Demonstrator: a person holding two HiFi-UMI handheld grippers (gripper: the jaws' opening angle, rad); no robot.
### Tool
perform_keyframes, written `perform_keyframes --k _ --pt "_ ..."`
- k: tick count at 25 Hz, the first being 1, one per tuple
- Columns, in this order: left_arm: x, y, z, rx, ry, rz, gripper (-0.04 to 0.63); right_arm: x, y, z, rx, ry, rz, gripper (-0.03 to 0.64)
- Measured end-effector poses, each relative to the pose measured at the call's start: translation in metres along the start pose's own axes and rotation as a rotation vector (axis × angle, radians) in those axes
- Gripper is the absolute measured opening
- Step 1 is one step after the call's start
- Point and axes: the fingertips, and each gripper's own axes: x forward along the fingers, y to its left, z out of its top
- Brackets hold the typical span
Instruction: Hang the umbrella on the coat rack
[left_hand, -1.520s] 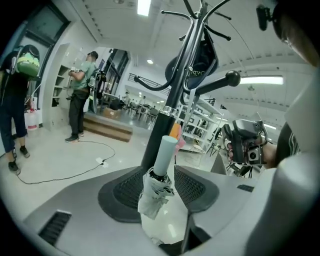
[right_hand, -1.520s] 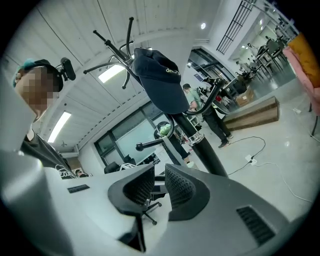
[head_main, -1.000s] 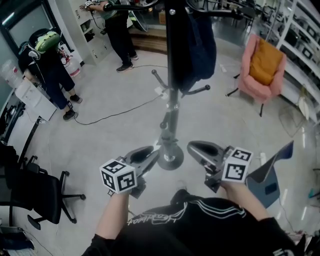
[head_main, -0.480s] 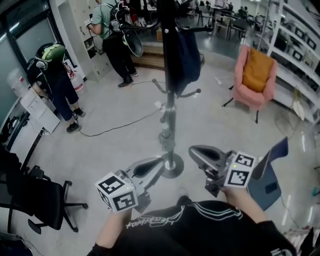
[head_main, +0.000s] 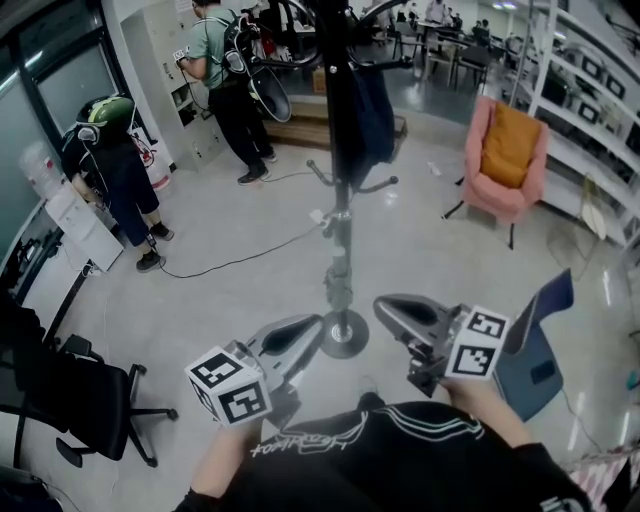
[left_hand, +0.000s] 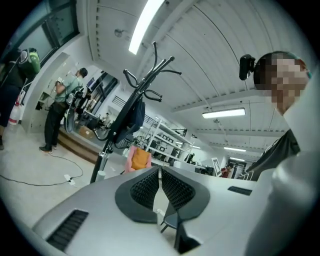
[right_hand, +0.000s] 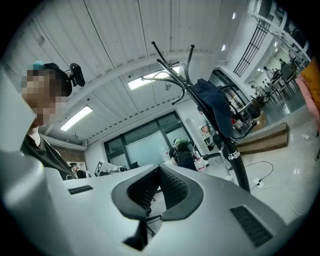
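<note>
Left claw (head_main: 305, 328) and right claw (head_main: 392, 304) are both closed and empty. The navy folded fabric umbrella (head_main: 368, 110) could slide off the tall black metal coat rack (head_main: 340, 250) if it is only shallowly hooked.

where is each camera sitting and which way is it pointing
Head view: on the person's head, facing steeply down at floor and coat rack; shows forearms, black top, left gripper, right gripper.
Left gripper view: on that gripper, looking along its shut jaws; rack at left, the person's head and black top at right.
Right gripper view: likewise, along shut jaws; rack at right, head and black top at left.
Shared: all three see the coat rack; both gripper views catch the head camera.
</note>
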Motion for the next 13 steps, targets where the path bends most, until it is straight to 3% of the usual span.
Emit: perform_keyframes --k 3,13 --pt "-0.0027 -0.0009 -0.0017 0.049 0.013 0.029 0.015 -0.0020 0.0048 -0.0010 -0.006 0.006 0.002 0.012" --pt "-0.0090 -0.0056 -0.0082 0.028 0.012 0.043 0.015 -0.0082 0.0103 -0.0081 -0.007 -0.006 -0.007 0.012"
